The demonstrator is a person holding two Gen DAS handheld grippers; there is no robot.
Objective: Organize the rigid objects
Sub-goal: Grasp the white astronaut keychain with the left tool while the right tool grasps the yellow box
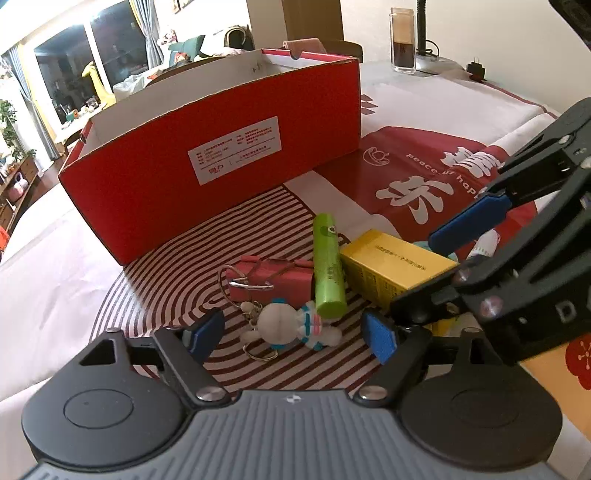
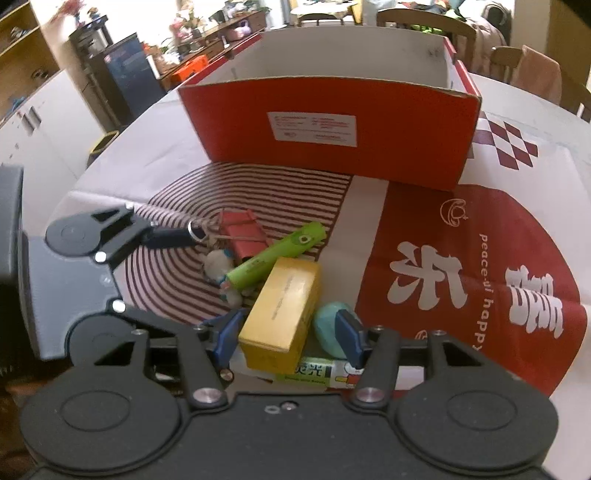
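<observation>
A white keychain figure [image 1: 284,325] lies on the striped cloth between the fingers of my left gripper [image 1: 291,334], which stands open around it without touching it. Beside the figure lie a red binder clip [image 1: 273,280] and a green tube [image 1: 327,266]. A yellow box [image 2: 284,310] sits between the pads of my right gripper [image 2: 289,335]; a gap shows at the right pad [image 2: 351,338], so it is open. A teal rounded object [image 2: 325,321] lies by that pad. The open red cardboard box [image 2: 332,147] stands behind the pile.
A green-and-white packet [image 2: 317,373] lies under the yellow box. A glass jar [image 1: 402,40] and a lamp base [image 1: 436,62] stand at the far right of the table. Chairs [image 2: 424,22] ring the far side. The printed tablecloth [image 2: 480,258] covers the round table.
</observation>
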